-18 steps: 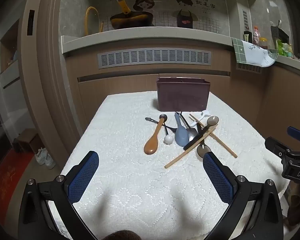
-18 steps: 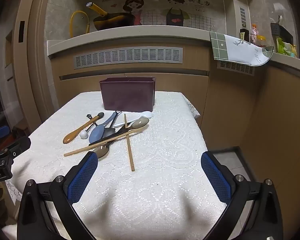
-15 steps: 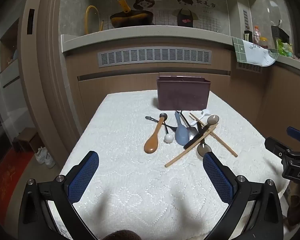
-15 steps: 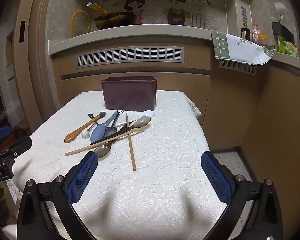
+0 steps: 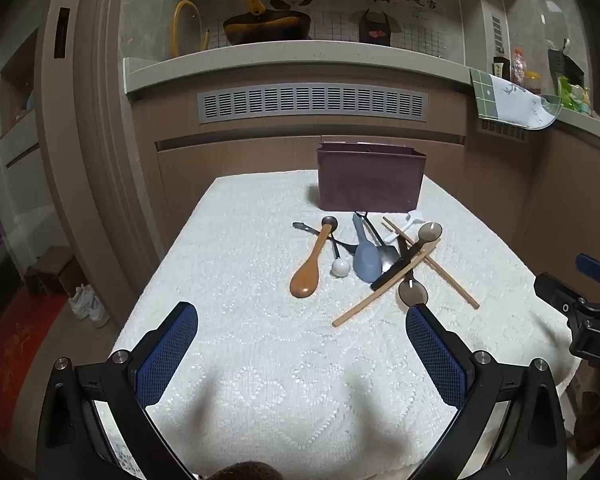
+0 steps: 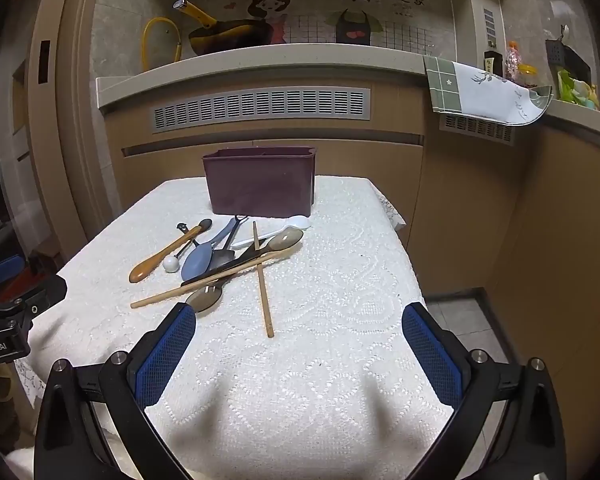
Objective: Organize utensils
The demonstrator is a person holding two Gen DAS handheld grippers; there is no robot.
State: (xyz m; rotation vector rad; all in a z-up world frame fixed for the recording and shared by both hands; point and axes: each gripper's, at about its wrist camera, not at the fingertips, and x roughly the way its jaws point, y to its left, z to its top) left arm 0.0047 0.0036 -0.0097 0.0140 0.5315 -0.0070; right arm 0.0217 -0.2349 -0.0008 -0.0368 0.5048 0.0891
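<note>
Table with white lace cloth (image 5: 260, 380), bearing all items. Dark maroon rectangular plastic holder (image 5: 370, 178) at the far end, interior not visible, so contents cannot be told. Utensil heap just before it, untouched: two wooden chopsticks (image 6: 263, 280), brown wooden spoon (image 5: 308, 268), grey-blue plastic rice paddle (image 5: 366, 256), translucent grey spoons (image 5: 413, 292), white ball-tipped piece (image 5: 341, 268); black handles beneath hard to separate. Left gripper (image 5: 300, 356) and right gripper (image 6: 298, 356) both spread wide, holding nothing, near the heap. Sorting seemingly not begun.
</note>
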